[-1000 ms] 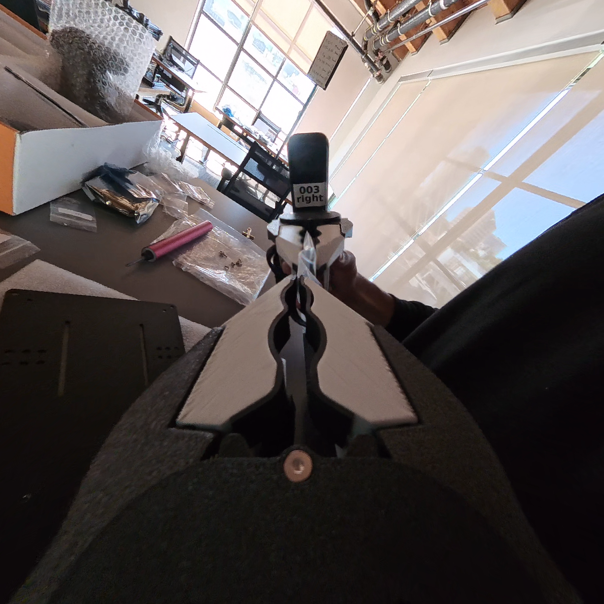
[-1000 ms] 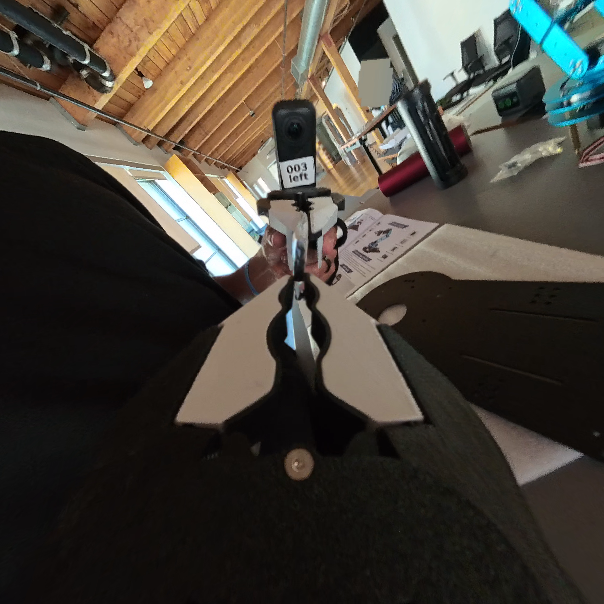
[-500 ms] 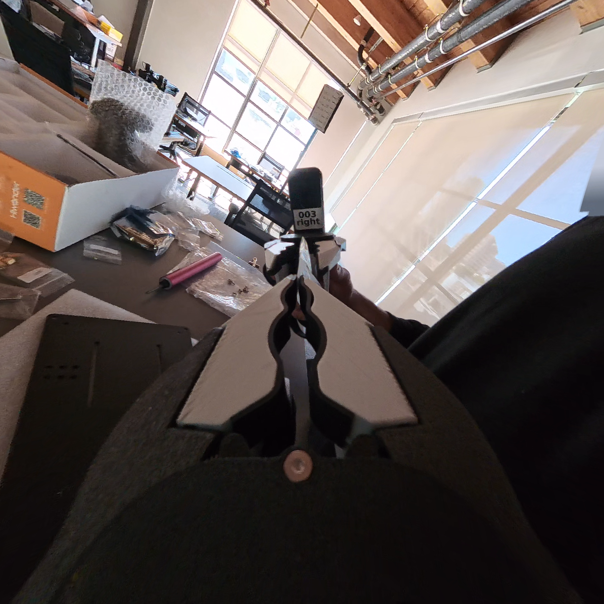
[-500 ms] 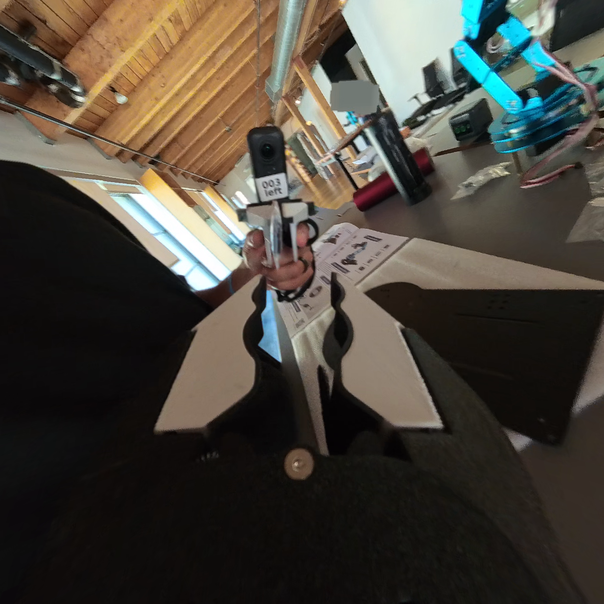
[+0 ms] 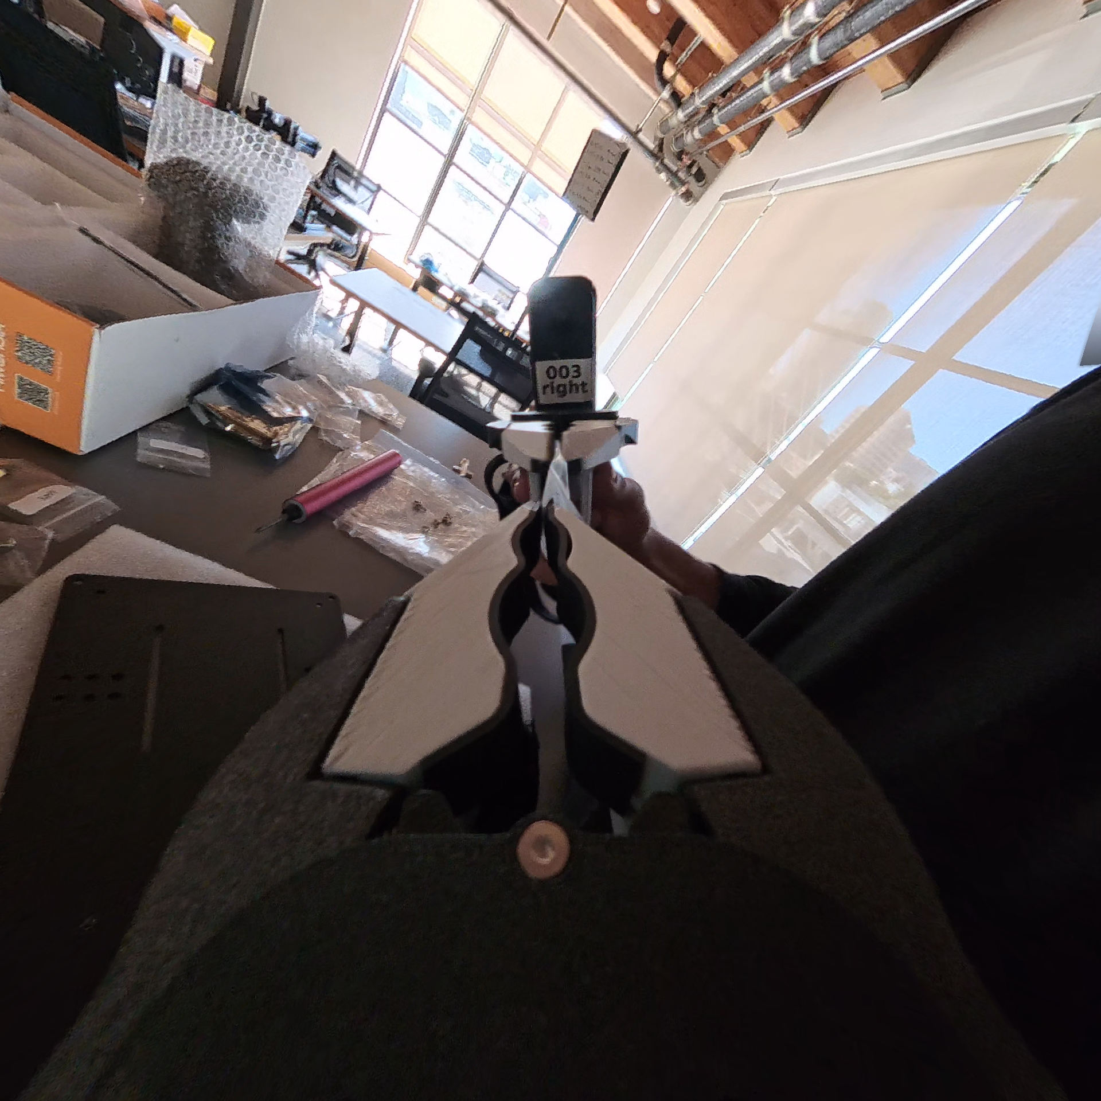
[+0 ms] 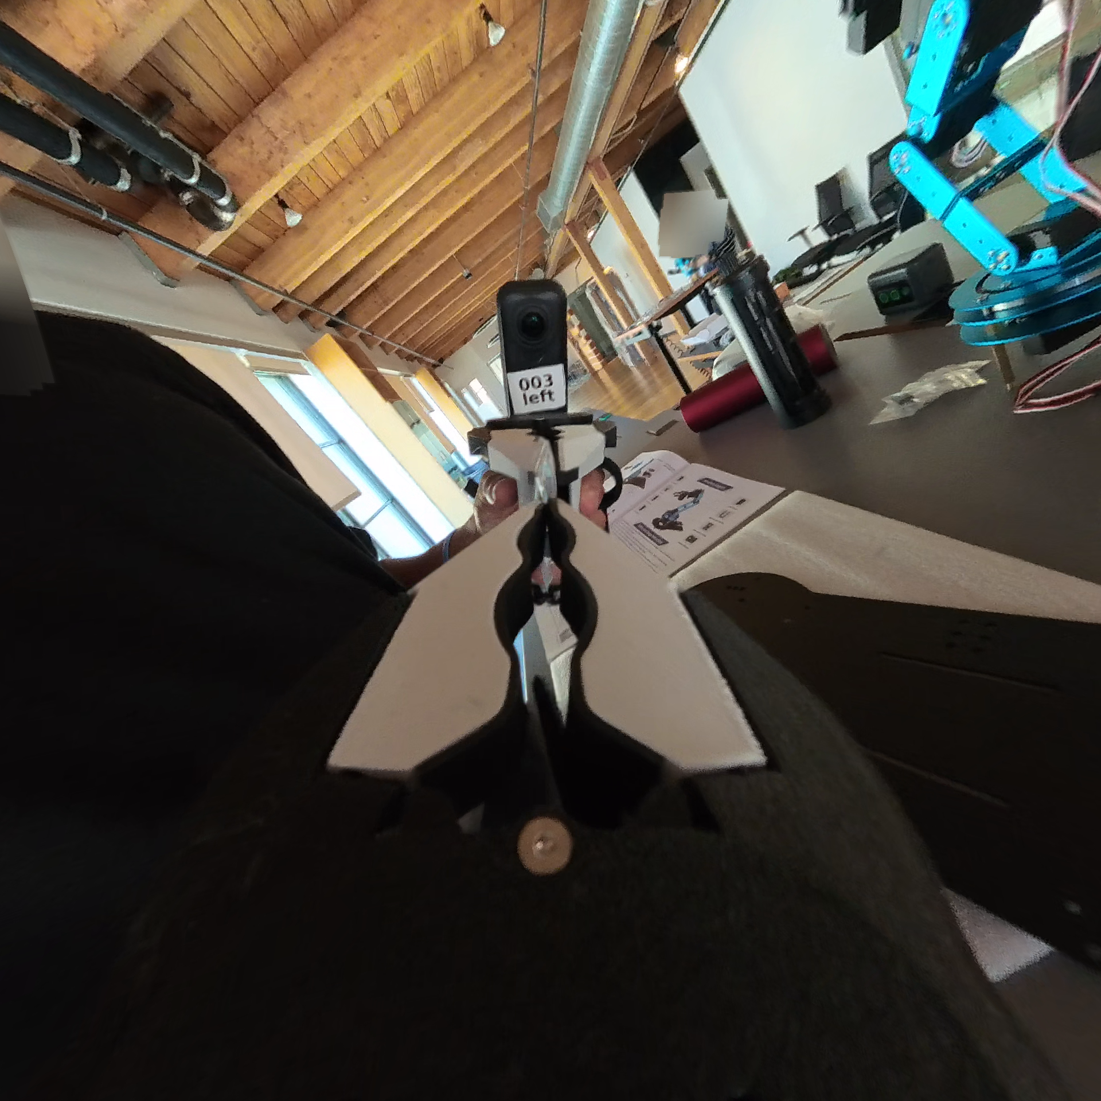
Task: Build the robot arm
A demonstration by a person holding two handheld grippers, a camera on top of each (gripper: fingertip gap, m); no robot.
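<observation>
A timber-beamed ceiling (image 6: pixel 333 149) carries black pipes (image 6: pixel 119 155) and a silver duct (image 6: pixel 590 101). Tall gridded windows (image 5: pixel 476 173) let in bright daylight; pale roller blinds (image 5: pixel 834 310) cover others. Distant tables (image 5: pixel 387 304) and dark chairs (image 5: pixel 470 369) stand beyond.

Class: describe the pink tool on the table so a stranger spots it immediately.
Start at the open orange-and-white cardboard box on the dark table. Nearer the camera, beside clear plastic bags, lies a slim pink metal cylinder screwdriver: the only pink item, with a thin dark tip.
</observation>
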